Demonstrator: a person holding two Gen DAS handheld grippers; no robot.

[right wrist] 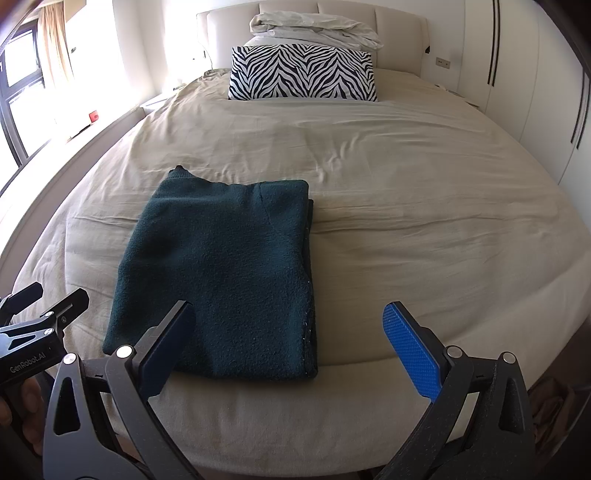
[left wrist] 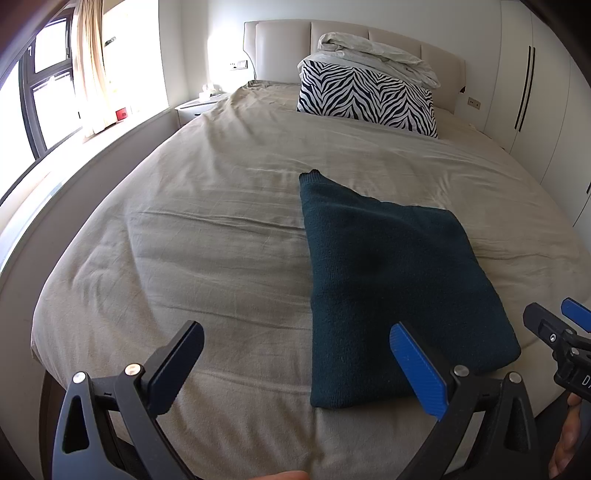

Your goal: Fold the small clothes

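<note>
I am looking down the length of a bed point(right wrist: 406, 184) covered in a beige sheet. A dark green sweater point(right wrist: 229, 280) lies near the foot of the bed, already folded into a thick, roughly rectangular stack, its near edge close to the mattress edge. One corner sticks out past the far left of the stack.

My left claw point(left wrist: 295, 369) hovers above the near edge of the bed, its jaws spread wide and holding nothing; the sweater lies just ahead and to its right. My right claw point(right wrist: 288, 350) also hangs with jaws wide apart and empty, its left finger in front of the sweater's near left corner. Neither claw touches the fabric.

At the head of the bed a zebra-striped pillow point(right wrist: 303, 74) leans upright, with a crumpled white blanket point(right wrist: 314, 31) piled behind it, well apart from the sweater.

I judge the fold is nearly done; what remains is either one last halving or tidying. To do it well, I would grip both near corners at once, pinching every layer together, lift only slightly, carry the edge evenly to the far edge, and tuck in that stray corner.
</note>
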